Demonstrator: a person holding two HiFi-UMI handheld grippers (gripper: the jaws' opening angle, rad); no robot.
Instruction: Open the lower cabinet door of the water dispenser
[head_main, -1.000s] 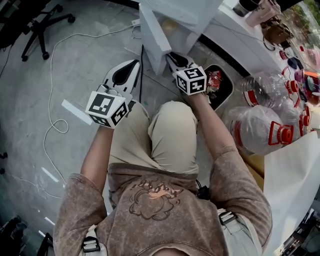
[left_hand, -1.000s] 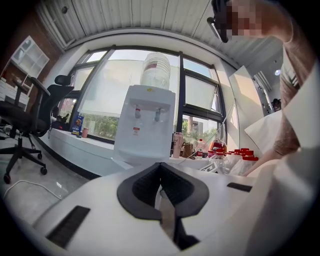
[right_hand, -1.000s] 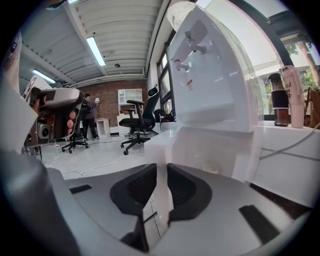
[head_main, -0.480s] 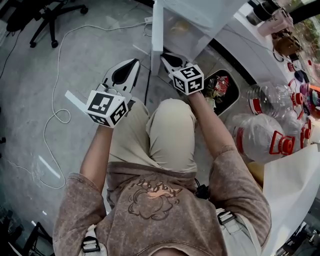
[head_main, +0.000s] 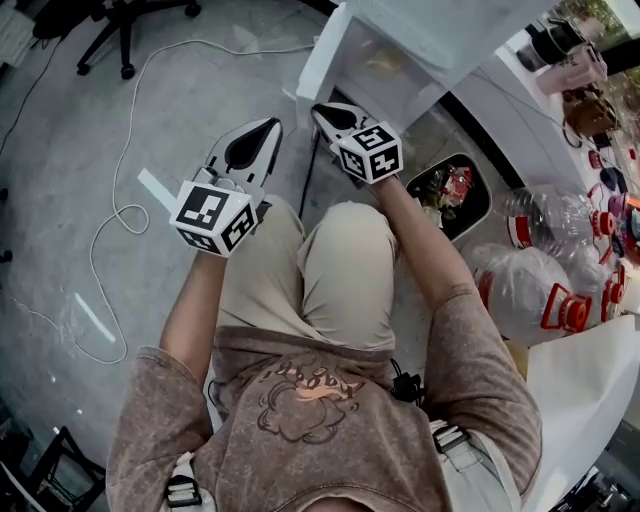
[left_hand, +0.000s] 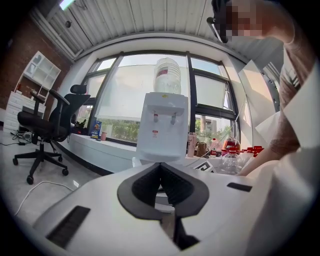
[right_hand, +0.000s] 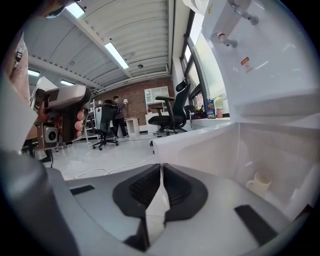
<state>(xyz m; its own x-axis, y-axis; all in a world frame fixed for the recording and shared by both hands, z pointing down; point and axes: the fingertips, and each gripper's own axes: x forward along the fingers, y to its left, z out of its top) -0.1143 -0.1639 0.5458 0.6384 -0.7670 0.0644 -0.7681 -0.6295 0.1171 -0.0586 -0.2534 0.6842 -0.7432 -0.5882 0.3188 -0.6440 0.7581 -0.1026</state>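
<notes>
Right claw (right_hand: 161, 167) is pinching down to almost nothing, jaws closing with nothing caught between them, tip just beside the lower cabinet door (right_hand: 195, 145). Over the last second that door swung further out from the water dispenser (head_main: 450, 30), and I can see a cup (right_hand: 256, 182) inside now, so I'd call it open. Left claw (head_main: 270, 125) hangs off to the side, jaws together, empty.

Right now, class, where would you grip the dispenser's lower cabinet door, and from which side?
Grip the cabinet door by its free edge, nearest the person, coming from in front to straddle it: it stands swung open, leaving that edge exposed.
</notes>
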